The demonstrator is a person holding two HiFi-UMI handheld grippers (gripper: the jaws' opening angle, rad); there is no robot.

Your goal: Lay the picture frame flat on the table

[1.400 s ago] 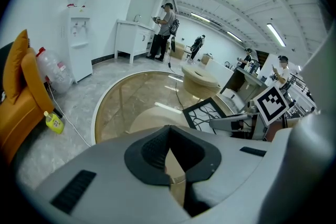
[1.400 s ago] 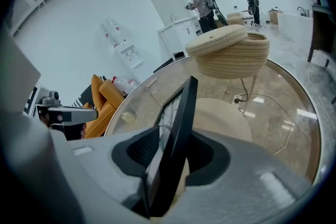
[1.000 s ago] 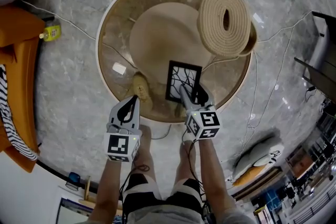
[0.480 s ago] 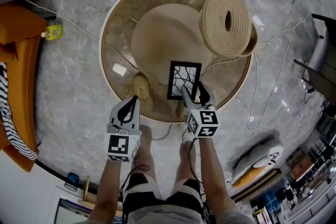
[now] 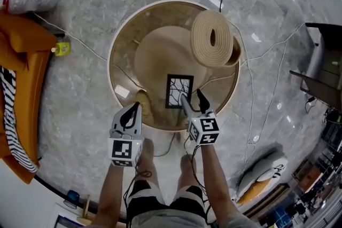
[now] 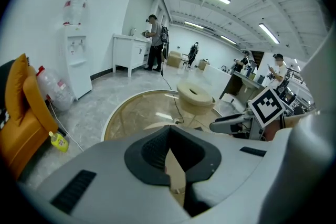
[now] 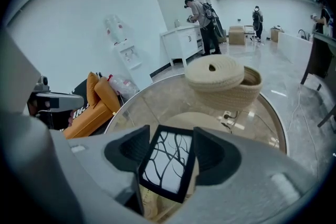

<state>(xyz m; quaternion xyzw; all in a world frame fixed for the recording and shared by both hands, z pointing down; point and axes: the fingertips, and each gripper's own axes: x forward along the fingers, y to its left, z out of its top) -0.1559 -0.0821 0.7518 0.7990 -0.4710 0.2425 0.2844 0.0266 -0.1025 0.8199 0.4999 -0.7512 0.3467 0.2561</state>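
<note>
As the picture frame lies flat by the table's near edge, right gripper jaws just opened clear of it, left gripper closed empty, withdrawal is best made straight upward.

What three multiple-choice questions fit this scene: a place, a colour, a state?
1. Where is the picture frame? A on the round table; B on the floor; C on the orange seat.
2. What colour is its border? A red; B black; C blue.
3. How do the right gripper's jaws stand? A shut on the frame; B shut on the basket; C apart.
Key: 1A, it lies flat on the glass top. 2B, black surrounds the branch print. 3C, they have just been opening; the frame shows in the gap, untouched.
</note>
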